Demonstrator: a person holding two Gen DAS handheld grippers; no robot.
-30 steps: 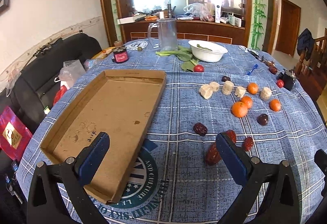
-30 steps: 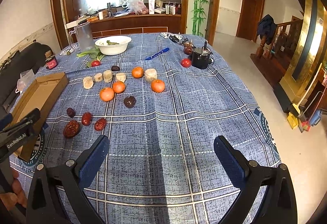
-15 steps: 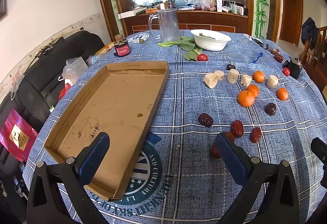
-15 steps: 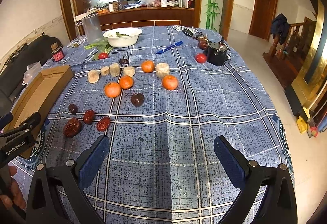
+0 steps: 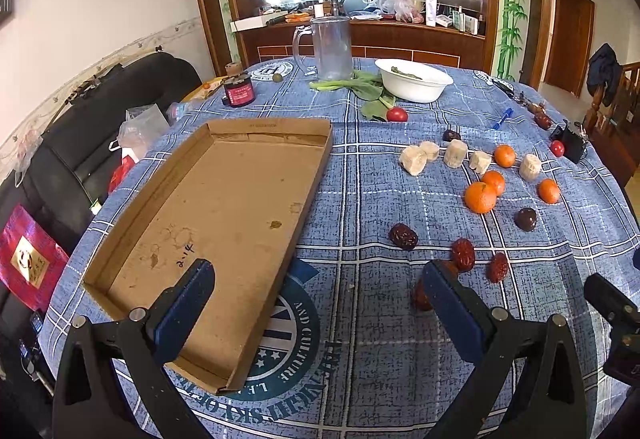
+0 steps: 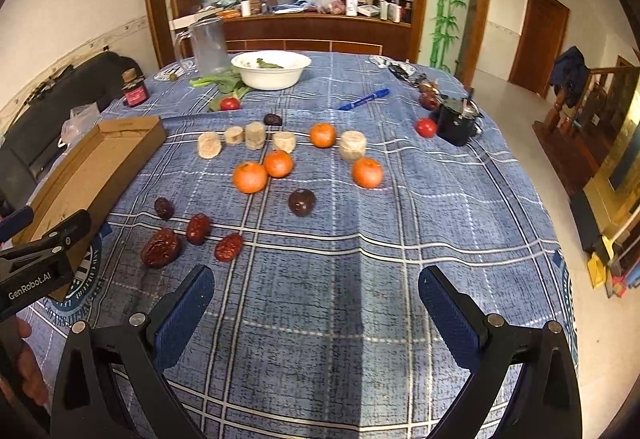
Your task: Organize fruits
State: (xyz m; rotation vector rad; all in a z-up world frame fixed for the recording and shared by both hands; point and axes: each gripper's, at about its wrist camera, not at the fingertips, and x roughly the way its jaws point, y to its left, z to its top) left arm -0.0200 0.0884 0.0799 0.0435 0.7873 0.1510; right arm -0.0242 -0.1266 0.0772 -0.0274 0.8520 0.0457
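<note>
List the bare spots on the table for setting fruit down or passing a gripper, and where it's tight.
Free: the whole floor of the cardboard tray; the cloth between the right gripper and the red dates; the stretch right of the oranges. Crowded: the band of oranges, pale chunks and dates mid-table, and around the white bowl.

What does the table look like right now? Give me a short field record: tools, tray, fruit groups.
left tool: open, holding nothing, over the tray's near end
right tool: open, holding nothing, above bare tablecloth
cardboard tray: no fruit in it
oranges: four, loose on the cloth
red dates: cluster near the tray's corner
pale cut chunks: row behind the oranges
white bowl: far side, greens inside
</note>
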